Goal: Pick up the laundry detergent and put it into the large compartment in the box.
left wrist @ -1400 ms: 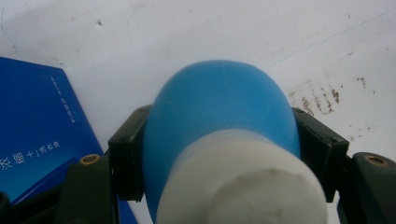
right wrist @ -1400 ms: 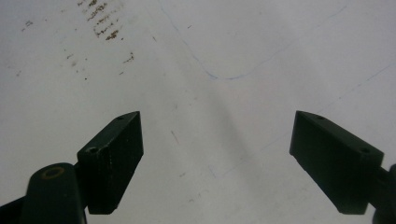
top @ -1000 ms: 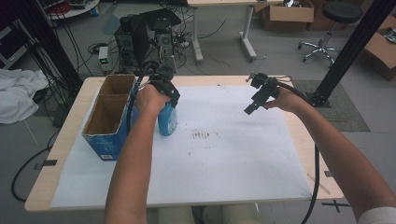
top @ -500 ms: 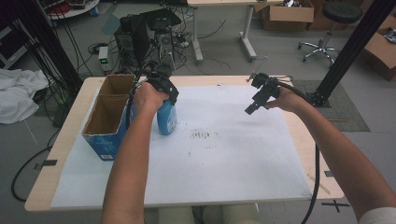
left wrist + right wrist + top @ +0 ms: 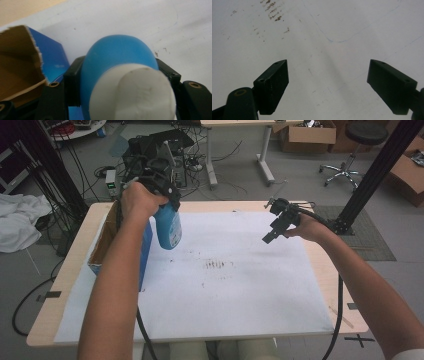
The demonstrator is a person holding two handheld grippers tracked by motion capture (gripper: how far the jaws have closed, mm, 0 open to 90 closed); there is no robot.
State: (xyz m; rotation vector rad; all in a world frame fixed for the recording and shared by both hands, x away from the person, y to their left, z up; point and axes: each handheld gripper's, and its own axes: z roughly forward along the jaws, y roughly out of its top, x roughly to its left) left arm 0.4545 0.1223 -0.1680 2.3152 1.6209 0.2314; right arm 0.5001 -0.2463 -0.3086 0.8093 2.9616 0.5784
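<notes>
1. My left gripper has its jaws clamped on the blue bottle, one on each side just below the white cap.
2. The bottle hangs clear above the white sheet, with the open cardboard box just beside my left fingers.
3. My right gripper is spread wide with nothing between its jaws, stained sheet beyond its fingertips.

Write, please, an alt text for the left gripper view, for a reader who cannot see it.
Two black fingers clamp a blue bottle with a white cap, seen from above the cap. Below it lies white paper with small dark specks, and at the left stands an open blue box with a brown inside.
</notes>
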